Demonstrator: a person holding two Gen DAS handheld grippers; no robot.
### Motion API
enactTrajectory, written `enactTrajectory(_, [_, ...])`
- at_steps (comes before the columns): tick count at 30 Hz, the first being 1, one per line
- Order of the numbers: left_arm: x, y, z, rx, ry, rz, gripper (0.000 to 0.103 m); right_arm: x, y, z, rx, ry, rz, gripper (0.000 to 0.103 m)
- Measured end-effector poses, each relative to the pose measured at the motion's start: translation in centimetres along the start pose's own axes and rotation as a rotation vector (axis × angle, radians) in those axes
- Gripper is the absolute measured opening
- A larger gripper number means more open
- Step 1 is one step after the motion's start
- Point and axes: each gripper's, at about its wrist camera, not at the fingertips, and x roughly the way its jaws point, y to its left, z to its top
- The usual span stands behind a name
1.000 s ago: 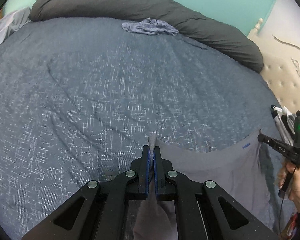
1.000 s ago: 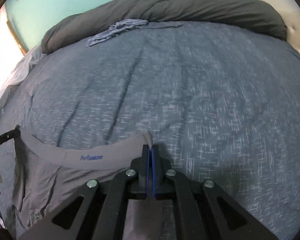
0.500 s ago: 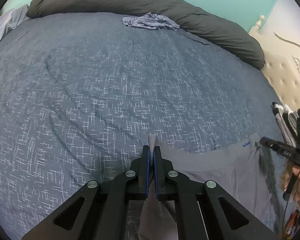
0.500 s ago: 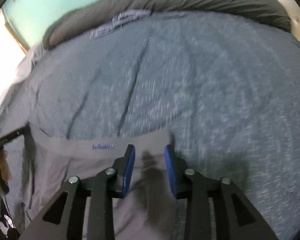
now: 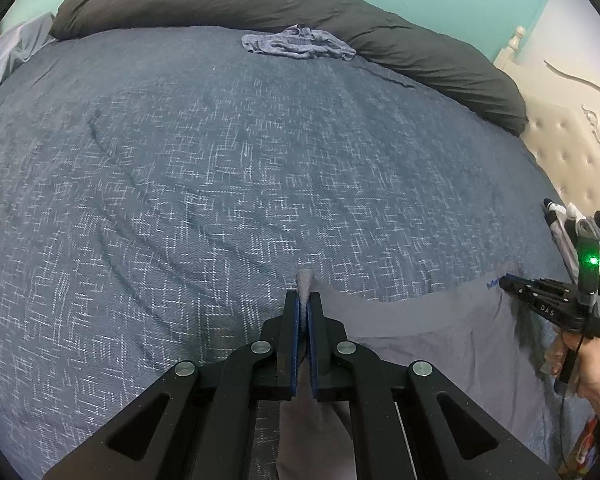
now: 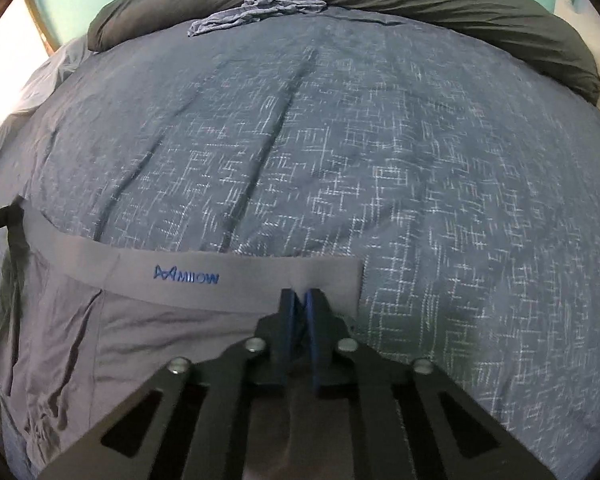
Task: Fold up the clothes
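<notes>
You had the soft, limp grey underwear (image 6: pixel 160 320) spread on the bed cover (image 6: pixel 380 160), your left gripper (image 5: pixel 303 312) clenched on one waistband corner, your right gripper (image 6: pixel 299 300) nearly closed at the other corner, its grip unclear.

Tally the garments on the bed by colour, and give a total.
Grey: 1, the boxer briefs spread flat at the near edge, one waistband corner pinched by the left gripper.
Blue-grey: 1, the crumpled garment by the dark bolster pillow.
Total: 2
</notes>
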Motion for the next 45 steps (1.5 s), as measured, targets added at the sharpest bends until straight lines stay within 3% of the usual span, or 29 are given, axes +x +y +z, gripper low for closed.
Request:
enactTrajectory(13, [-0.1, 0.2, -0.1, -0.011, 0.0, -0.007, 0.009, -3.1, -1.6, 0.6, 0.065, -0.111, 0.057, 0.001])
enactTrajectory(17, [0.1, 0.2, 0.0, -0.014, 0.006, -0.012, 0.018, -4.3, -2.7, 0.5, 0.111, -0.144, 0.112, 0.001])
enactTrajectory(24, [0.4, 0.4, 0.2, -0.021, 0.016, -0.021, 0.029, -3.6, -4.6, 0.2, 0.19, -0.112, 0.118, 0.001])
enactTrajectory(41, [2.5, 0.4, -0.3, -0.073, 0.061, -0.077, 0.03, -1.3, -6.2, 0.8, 0.253, -0.08, 0.054, 0.001])
enactTrajectory(45, [2.8, 0.1, -0.1, -0.066, 0.067, -0.09, 0.026, -1.1, -6.2, 0.7, 0.258, -0.081, 0.06, 0.001])
